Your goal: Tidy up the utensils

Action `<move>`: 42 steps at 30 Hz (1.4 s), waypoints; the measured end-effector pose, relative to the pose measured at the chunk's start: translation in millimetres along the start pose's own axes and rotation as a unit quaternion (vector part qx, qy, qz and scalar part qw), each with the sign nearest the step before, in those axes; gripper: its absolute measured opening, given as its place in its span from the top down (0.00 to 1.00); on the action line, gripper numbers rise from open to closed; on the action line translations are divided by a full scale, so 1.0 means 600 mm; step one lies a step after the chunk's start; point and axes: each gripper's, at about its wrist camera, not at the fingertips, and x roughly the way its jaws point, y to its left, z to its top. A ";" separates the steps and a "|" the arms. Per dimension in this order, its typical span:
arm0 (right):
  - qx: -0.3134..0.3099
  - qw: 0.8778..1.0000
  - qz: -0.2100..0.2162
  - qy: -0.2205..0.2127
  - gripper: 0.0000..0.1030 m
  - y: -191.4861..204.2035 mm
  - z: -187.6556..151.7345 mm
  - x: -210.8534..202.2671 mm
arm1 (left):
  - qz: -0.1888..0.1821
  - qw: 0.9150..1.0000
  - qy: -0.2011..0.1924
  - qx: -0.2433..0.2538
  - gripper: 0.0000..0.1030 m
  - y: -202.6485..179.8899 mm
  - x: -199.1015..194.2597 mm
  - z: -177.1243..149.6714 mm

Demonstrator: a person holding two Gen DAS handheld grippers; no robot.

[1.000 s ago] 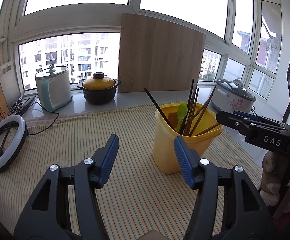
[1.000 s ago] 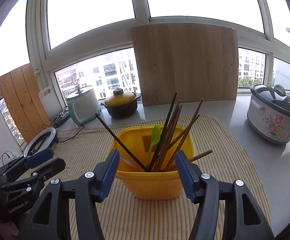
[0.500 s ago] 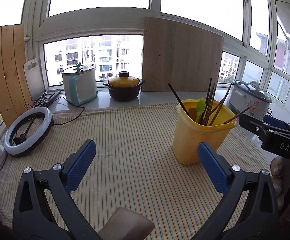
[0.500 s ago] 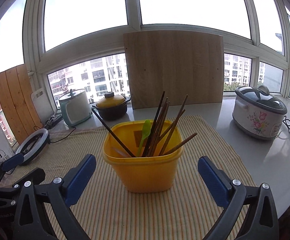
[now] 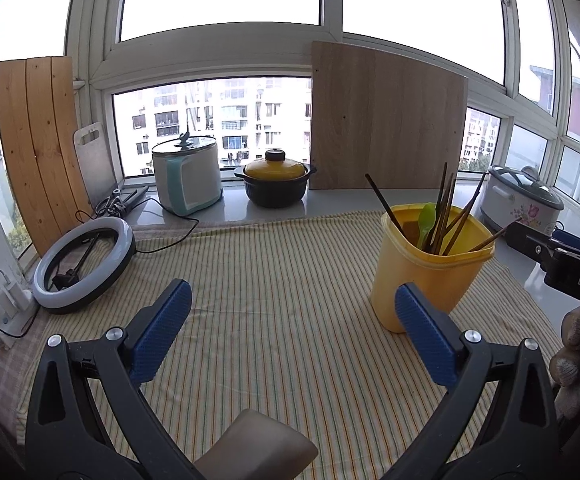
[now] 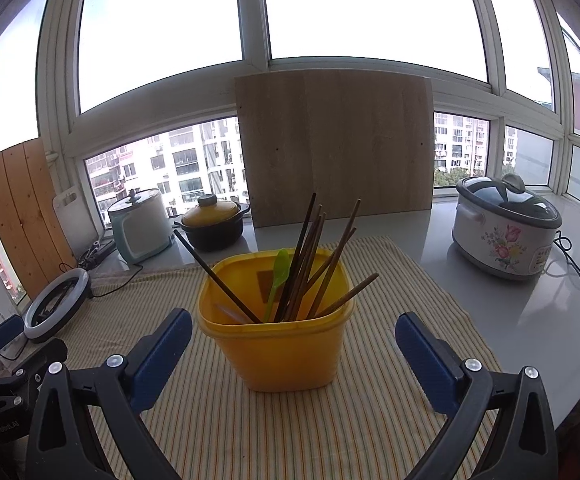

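A: Both grippers spread wide, nothing between the jaws. Right gripper [image 6: 293, 350] sits low over the striped yellow-green cloth [image 6: 369, 420], jaws just finished opening, pointing slightly down at the square yellow plastic tub [image 6: 282, 344] straight ahead of it.

B: Left gripper [image 5: 291, 332]?

A: Same, jaws just been opening, empty. Tub is ahead and off to its right, partly behind its right pad. Bare cloth directly in front.

B: Utensils?

A: All in the tub: dark wooden chopsticks [image 6: 309, 264] fanned out, plus a green plastic spoon [image 6: 277, 276]. None loose on the cloth that I can see.

B: Risks?

A: Tub looks light and top-heavy. A chopstick leans far left and another far right past the rim; a jaw coming in could snag one and tip the tub or flick sticks out. Pinching the whole bundle would likely grab several at once. Further out, past the right gripper's right jaw, a white floral rice cooker [image 6: 503, 236] on the grey counter, well apart.
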 end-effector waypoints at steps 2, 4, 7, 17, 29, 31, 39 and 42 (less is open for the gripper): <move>-0.001 1.000 -0.002 -0.002 0.00 0.000 -0.001 -0.001 | -0.001 1.000 0.002 -0.002 0.00 0.000 0.000 0.000; 0.001 1.000 -0.003 -0.004 0.00 0.000 -0.001 -0.001 | -0.002 1.000 0.003 -0.002 0.00 -0.001 0.000 0.000; 0.005 1.000 -0.002 -0.003 0.00 -0.003 -0.002 -0.001 | 0.000 1.000 0.006 -0.001 0.00 -0.002 0.001 -0.001; 0.007 1.000 -0.003 -0.004 0.00 -0.004 -0.002 -0.003 | 0.009 1.000 0.001 -0.006 0.00 0.003 -0.007 0.001; 0.015 1.000 -0.002 0.001 0.00 -0.010 -0.007 0.000 | 0.012 1.000 -0.003 -0.004 0.00 0.003 -0.012 0.001; 0.015 1.000 -0.003 0.002 0.00 -0.010 -0.008 0.000 | 0.011 1.000 -0.002 -0.004 0.00 0.004 -0.012 0.000; 0.019 1.000 -0.003 0.004 0.00 -0.014 -0.007 0.003 | 0.014 1.000 -0.003 -0.003 0.00 0.003 -0.012 0.000; 0.021 1.000 -0.003 0.004 0.00 -0.015 -0.008 0.002 | 0.015 1.000 -0.003 -0.002 0.00 0.004 -0.012 0.000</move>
